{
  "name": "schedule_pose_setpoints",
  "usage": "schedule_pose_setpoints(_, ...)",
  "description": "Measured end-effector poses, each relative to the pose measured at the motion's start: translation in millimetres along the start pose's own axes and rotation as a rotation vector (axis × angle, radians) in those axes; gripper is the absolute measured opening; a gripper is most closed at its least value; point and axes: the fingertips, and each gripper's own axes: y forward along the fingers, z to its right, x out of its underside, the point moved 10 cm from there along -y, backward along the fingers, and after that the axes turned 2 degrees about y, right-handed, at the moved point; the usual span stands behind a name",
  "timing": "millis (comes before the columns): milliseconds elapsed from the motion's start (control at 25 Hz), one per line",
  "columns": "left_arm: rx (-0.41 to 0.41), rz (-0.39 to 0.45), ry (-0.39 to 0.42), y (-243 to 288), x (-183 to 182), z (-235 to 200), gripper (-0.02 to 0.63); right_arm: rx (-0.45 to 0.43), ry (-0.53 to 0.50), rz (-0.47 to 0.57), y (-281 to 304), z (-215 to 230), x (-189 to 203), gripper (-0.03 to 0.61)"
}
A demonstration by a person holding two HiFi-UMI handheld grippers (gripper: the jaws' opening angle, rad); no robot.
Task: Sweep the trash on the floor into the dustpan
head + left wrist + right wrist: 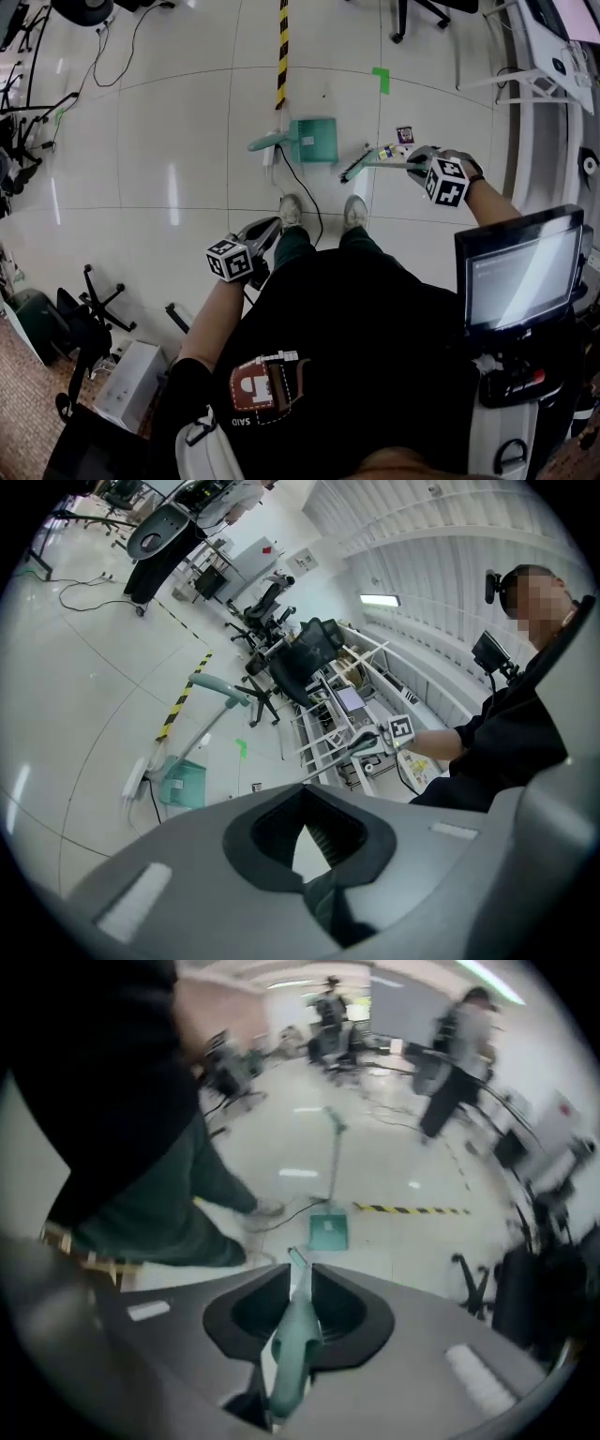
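The green dustpan (314, 141) lies on the pale floor ahead of the person's shoes, its long handle (262, 142) pointing left. My right gripper (415, 161) is shut on the green handle of a broom (292, 1354). The broom's head (354, 169) hangs low just right of the pan. A purple-and-white wrapper (405, 135) and another scrap (388, 150) lie on the floor past the broom. My left gripper (267, 228) is shut with nothing in it, held close to the body. The left gripper view shows the dustpan (183, 782) and the right gripper's marker cube (401, 729).
A white power strip (269, 156) with a black cable lies beside the pan's handle. Yellow-black tape (281, 52) runs away from the pan, and green tape (381, 79) marks the floor. A monitor (520, 272) stands close at right. Chairs, racks and a walking person (450, 1063) ring the area.
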Motion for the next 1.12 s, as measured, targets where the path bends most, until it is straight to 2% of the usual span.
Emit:
schedule_pose_setpoints(80,-0.001,0.001,-0.002,0,1,0,-0.011,-0.051,-0.33,-0.117,17,-30,-14,0.066)
schedule_pose_setpoints(160,-0.001,0.006,-0.004,-1,2,0,-0.011,-0.087,-0.559,-0.201,30,-48,-15,0.064)
schedule_pose_setpoints(280,-0.006,0.022,-0.015,-6,6,-6,-0.011,-0.102,-0.748,-0.27,41,-58,-10,0.064)
schedule_pose_setpoints(400,-0.019,0.023,-0.025,-10,10,-15,-0.011,-0.09,-0.866,-0.293,58,-61,-1,0.063)
schedule_pose_setpoints(480,-0.019,0.019,-0.031,-11,12,-18,-0.011,-0.065,-0.907,-0.312,63,-59,1,0.061)
schedule_pose_setpoints(600,-0.019,0.014,-0.04,-14,13,-19,-0.011,-0.033,-0.898,-0.332,71,-52,0,0.058)
schedule_pose_setpoints(800,-0.021,0.011,-0.042,-14,14,-15,-0.011,-0.057,-0.874,-0.356,95,-47,-6,0.055)
schedule_pose_setpoints(1000,-0.025,0.013,-0.046,-16,13,-10,-0.011,-0.038,-0.823,-0.287,115,-44,-28,0.046)
schedule_pose_setpoints(1120,-0.022,0.006,-0.044,-16,15,-4,-0.011,-0.028,-0.845,-0.25,119,-42,-46,0.041)
